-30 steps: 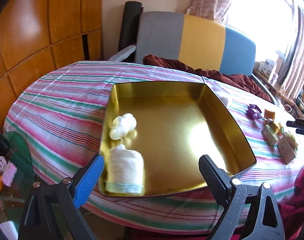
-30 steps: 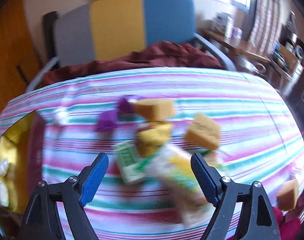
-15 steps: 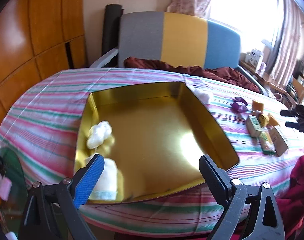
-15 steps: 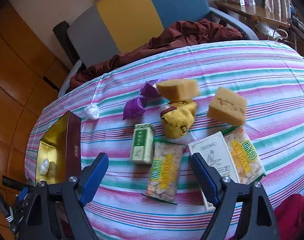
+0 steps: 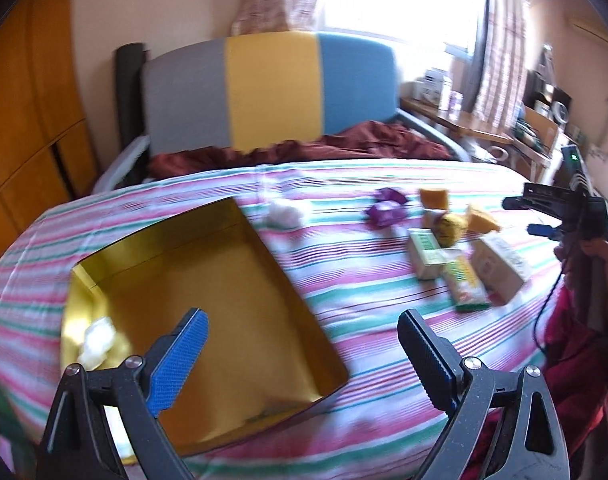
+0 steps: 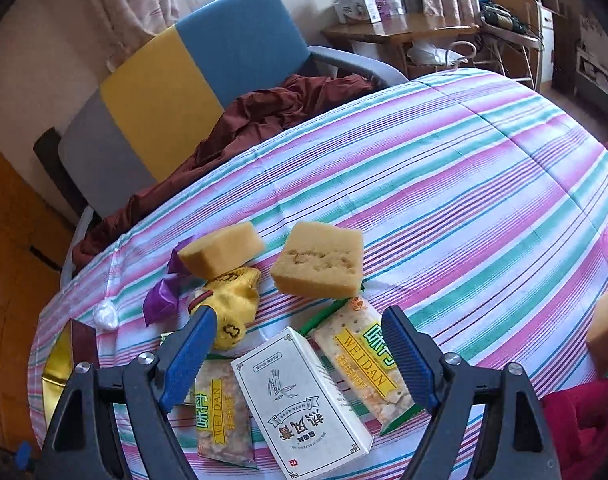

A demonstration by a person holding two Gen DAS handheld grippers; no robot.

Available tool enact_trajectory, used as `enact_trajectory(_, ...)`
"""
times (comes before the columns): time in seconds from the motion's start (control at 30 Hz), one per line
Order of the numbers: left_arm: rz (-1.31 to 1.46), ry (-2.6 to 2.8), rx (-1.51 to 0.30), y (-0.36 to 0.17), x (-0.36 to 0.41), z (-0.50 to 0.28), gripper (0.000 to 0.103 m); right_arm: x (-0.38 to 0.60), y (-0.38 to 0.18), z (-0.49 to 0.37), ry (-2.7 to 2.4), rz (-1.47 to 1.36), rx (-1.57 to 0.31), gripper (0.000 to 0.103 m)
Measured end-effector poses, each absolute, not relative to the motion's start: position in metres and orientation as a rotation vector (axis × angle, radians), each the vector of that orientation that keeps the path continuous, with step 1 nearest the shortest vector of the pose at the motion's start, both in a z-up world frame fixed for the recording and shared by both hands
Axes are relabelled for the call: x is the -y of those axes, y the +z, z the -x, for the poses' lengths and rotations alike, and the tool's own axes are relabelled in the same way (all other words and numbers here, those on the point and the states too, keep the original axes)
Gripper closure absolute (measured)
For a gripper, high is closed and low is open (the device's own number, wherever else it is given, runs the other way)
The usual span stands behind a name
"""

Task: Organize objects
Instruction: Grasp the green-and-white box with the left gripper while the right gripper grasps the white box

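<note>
A gold tin box [image 5: 208, 308] lies open on the striped table, with a white bundle [image 5: 98, 340] inside at its left. My left gripper [image 5: 304, 344] is open and empty, hovering over the box's near right edge. My right gripper [image 6: 298, 344] is open and empty, just above a white carton [image 6: 304, 404] that lies between two Weidan snack packets [image 6: 367, 356] [image 6: 220, 416]. Beyond them lie two yellow sponges [image 6: 319, 260] [image 6: 220, 248], a yellow sock ball [image 6: 232, 304], purple wrappers [image 6: 162, 300] and a white ball [image 6: 106, 316]. The right gripper also shows in the left wrist view [image 5: 543, 216].
A grey, yellow and blue chair [image 5: 272, 92] with a dark red cloth [image 6: 244, 120] stands behind the table. A wooden side table [image 6: 407, 28] with boxes is at the back right. Another sponge [image 6: 607, 328] sits at the table's right edge.
My left gripper has swung right, so the box now sits to its left and the snack pile is in view. My right gripper has dropped closer over the white carton.
</note>
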State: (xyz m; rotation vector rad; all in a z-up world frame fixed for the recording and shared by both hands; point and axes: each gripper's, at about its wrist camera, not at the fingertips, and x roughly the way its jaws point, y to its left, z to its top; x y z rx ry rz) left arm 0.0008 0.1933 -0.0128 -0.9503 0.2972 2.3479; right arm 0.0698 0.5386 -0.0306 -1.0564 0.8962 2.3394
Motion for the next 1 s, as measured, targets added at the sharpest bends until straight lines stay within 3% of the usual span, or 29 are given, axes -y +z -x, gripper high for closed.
enact_trajectory(0.23,1.031,2.223,-0.329,-0.032,-0.263,0.011,0.007,-0.557,-0.04,-0.083,2.273,1.015,-1.072,0.017)
enact_trajectory(0.33,1.071,2.188,-0.339,-0.043,-0.29,0.017,0.012,-0.56,-0.043,-0.084,2.257,1.017,-1.116,0.017)
enact_trajectory(0.7,1.134,2.115,-0.394,-0.075,-0.371,0.042,0.02,-0.553,-0.048,-0.076,2.283,1.075,-1.101,0.017)
enact_trajectory(0.9,1.191,2.091,-0.417,-0.097,-0.403,0.062,0.031,-0.551,-0.048,-0.074,2.302,1.088,-1.084,0.017)
enact_trajectory(1.0,1.222,2.081,-0.414,-0.107,-0.414,0.073,0.042,-0.55,-0.05,-0.072,2.303,1.099,-1.086,0.017)
